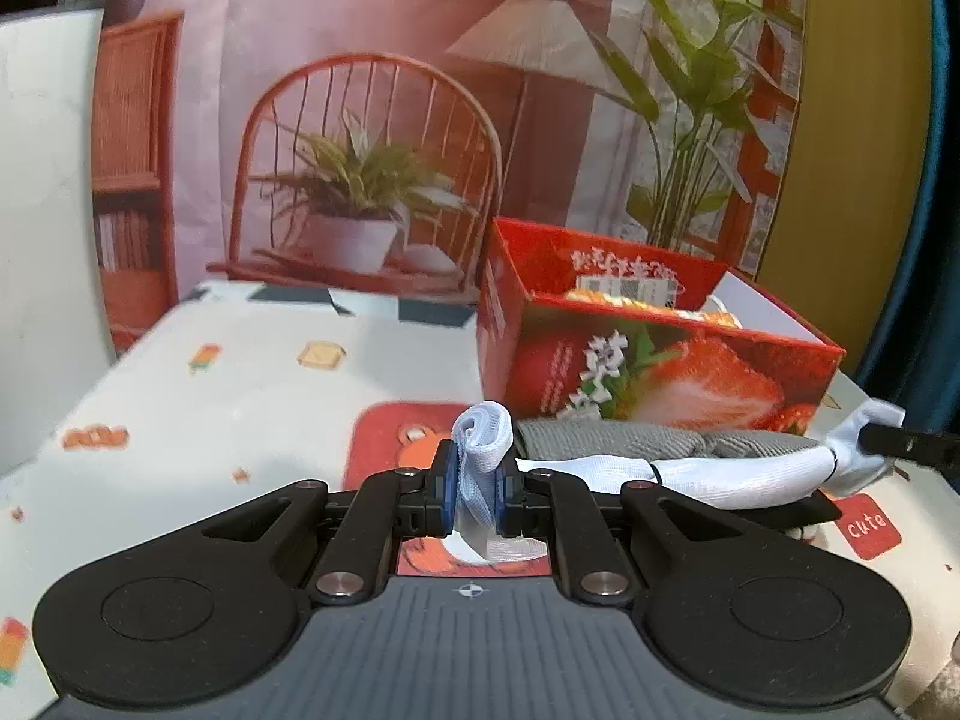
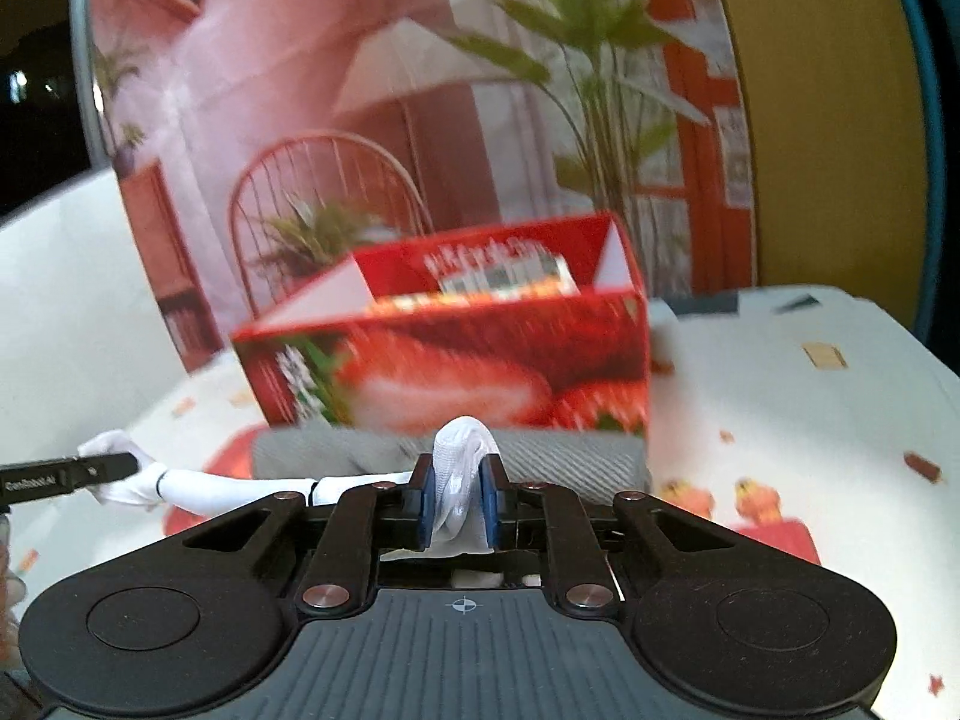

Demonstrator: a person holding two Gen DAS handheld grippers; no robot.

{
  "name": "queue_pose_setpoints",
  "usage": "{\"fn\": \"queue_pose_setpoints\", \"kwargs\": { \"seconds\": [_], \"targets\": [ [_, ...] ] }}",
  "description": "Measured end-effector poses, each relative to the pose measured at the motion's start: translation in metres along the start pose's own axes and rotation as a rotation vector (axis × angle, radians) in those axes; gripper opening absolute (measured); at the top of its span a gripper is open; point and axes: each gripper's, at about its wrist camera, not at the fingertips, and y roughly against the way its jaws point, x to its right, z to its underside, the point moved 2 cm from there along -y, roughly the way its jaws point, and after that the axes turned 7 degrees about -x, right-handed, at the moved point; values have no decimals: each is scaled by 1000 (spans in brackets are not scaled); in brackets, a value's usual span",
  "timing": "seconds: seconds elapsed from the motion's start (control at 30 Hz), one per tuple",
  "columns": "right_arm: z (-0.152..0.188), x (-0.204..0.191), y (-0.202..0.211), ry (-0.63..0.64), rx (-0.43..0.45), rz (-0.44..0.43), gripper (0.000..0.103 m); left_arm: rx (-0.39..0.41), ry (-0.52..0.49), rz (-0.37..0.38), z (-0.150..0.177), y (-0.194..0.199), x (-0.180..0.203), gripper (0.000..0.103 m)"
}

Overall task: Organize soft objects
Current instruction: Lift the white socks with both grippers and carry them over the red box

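A red patch (image 1: 871,525) on the tablecloth (image 1: 180,408) reads "cute" — nothing else legible.

One white sock (image 1: 720,474), one strawberry box (image 1: 648,360)

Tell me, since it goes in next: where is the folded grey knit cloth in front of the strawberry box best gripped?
Grip the folded grey knit cloth at its near long edge, coming from the front. The red strawberry box blocks the far side, and the cloth lies flat.
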Motion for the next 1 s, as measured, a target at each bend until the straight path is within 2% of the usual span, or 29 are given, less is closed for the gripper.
{"fn": "queue_pose_setpoints", "kwargs": {
  "seconds": [0.07, 0.17, 0.3, 0.53, 0.67, 0.8, 1.0],
  "targets": [
    [-8, -5, 0, 20, 15, -11, 14, 14, -32, -18, -6, 0, 1, 13],
    [-21, -8, -3, 34, 32, -19, 14, 31, -21, -15, -19, -1, 0, 13],
    [-49, -7, -8, 46, 66, -18, 14, 95, -63, -23, -49, -1, 9, 13],
    [-106, 2, -21, 112, 130, 39, 14, 152, -97, -20, -108, -20, 31, 13],
    [-135, 14, -35, 133, 132, 71, 14, 136, -95, -12, -137, -42, 39, 13],
    [-160, 26, -55, 147, 98, 106, 14, 97, -106, -1, -164, -75, 46, 13],
    [-187, 41, -82, 194, 92, 181, 14, 50, -112, 11, -190, -120, 62, 13]
  ]
}}
